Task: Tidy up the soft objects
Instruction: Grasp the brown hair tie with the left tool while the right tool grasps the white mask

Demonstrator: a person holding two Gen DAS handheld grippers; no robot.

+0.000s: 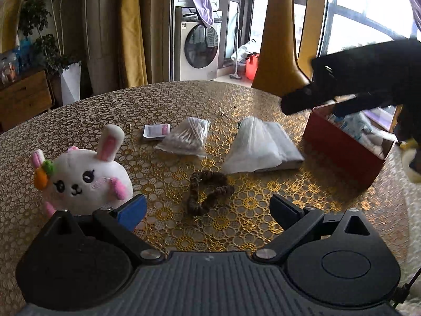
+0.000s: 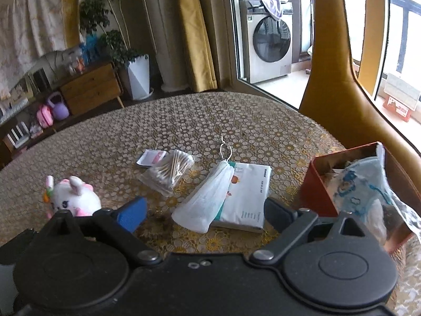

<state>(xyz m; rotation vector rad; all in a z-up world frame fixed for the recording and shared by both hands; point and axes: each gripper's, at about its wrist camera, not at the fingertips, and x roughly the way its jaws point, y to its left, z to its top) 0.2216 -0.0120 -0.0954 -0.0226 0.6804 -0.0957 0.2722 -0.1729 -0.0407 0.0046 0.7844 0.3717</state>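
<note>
Across the gold-patterned table (image 1: pixel 263 100), both grippers (image 1: pixel 208 209) (image 2: pixel 205 214) are hovering wide open, empty, near a white bunny plush (image 1: pixel 84 176) lying left.

A round desk (image 1: pixel 184 100) with a gold lace-patterned cover fills the lower half of both views. At 12 o'clock stands a front-loading washing machine (image 1: pixel 197 47) with a lilac cloth (image 1: pixel 202 6) draped over its top. Mustard curtains (image 1: pixel 131 31) hang at 11 o'clock beside a pale column (image 2: pixel 163 31). At 10 o'clock a leafy plant rises from a white faceted planter (image 1: pixel 71 81), next to a wooden drawer cabinet (image 1: pixel 25 97). A tan chair back (image 1: pixel 279 39) curves up at 1 o'clock. Tall dark-framed windows (image 1: pixel 368 10) at 2 o'clock pour in bright daylight.
</note>
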